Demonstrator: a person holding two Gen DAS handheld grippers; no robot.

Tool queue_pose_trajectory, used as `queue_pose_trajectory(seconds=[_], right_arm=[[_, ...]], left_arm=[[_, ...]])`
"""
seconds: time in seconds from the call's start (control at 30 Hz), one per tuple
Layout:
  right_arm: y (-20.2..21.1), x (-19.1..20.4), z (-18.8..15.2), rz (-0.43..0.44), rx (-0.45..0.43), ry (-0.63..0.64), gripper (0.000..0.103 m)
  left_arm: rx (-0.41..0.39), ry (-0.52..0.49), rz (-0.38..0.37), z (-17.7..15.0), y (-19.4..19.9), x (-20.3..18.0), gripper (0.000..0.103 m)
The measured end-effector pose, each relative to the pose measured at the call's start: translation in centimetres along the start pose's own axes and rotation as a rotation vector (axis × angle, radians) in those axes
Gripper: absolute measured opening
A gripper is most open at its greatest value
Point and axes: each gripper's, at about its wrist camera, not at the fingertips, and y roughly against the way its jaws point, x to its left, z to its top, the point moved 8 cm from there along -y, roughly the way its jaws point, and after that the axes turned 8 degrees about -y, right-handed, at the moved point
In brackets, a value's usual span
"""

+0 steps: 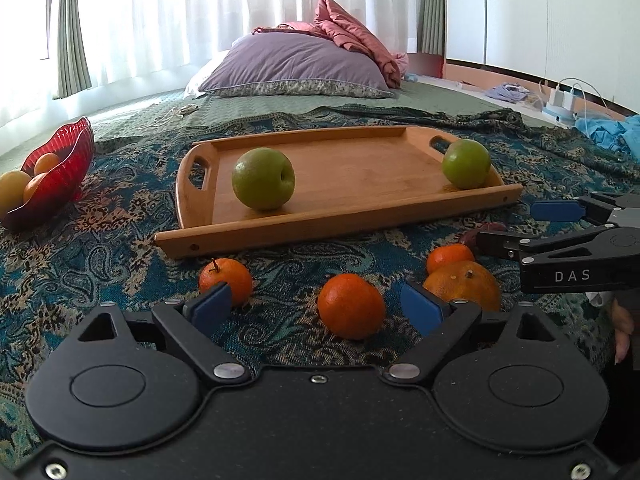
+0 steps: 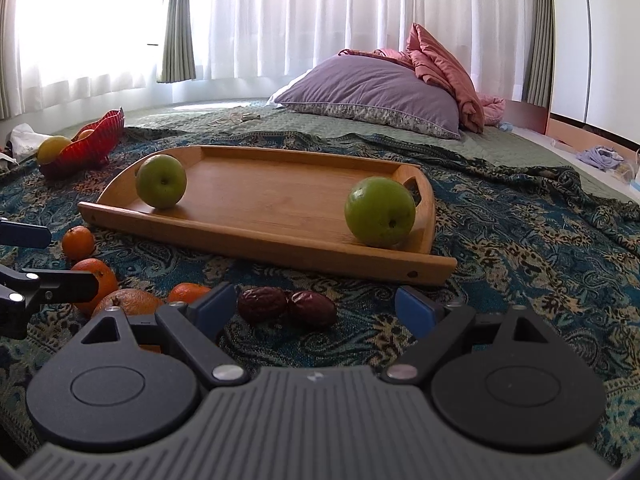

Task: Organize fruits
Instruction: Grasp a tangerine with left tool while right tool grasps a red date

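Left wrist | right gripper (image 1: 516, 224) reads "DAS", jaws released | left gripper (image 1: 318, 307) jaws released, straddling orange (image 1: 351, 306)

Two green apples (image 1: 263, 179) sat on a tan wooden tray (image 1: 340, 216); oranges (image 1: 351, 306) lay on teal paisley cloth (image 2: 520, 248), beside dark reddish-brown fruits (image 2: 286, 306), possibly dates.

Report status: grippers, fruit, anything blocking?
Left gripper open, orange between jaws. Right gripper open, over two dates. Two green apples on tray. Nothing blocking.
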Motion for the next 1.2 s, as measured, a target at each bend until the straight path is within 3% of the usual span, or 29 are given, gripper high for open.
queue_pose_trajectory(seconds=[0.07,0.27,0.83,0.93,1.0,1.2], right_arm=[[0.0,0.2,-0.2,0.005,-0.004,0.005,0.094],[-0.2,0.7,-0.6,0.005,-0.002,0.035,0.093],[-0.7,1.2,-0.2,0.013,0.006,0.035,0.086],[-0.7,1.3,-0.2,0.011,0.006,0.035,0.076],[-0.6,1.6,-0.4,0.011,0.004,0.041,0.061],[0.2,3.9,-1.0,0.007,-0.039,0.160,0.046]], left_arm=[[0.005,-0.005,-0.009,-0.2,0.1,-0.3,0.077],[0.017,0.011,-0.034,-0.6,-0.3,-0.7,0.060],[0.016,0.040,-0.052,-0.3,-0.9,-1.1,0.040],[0.008,0.041,-0.051,-0.2,-0.8,-1.1,0.038],[0.005,0.041,-0.050,-0.1,-0.7,-1.0,0.038],[0.002,0.036,-0.050,-0.1,-0.7,-0.9,0.037]])
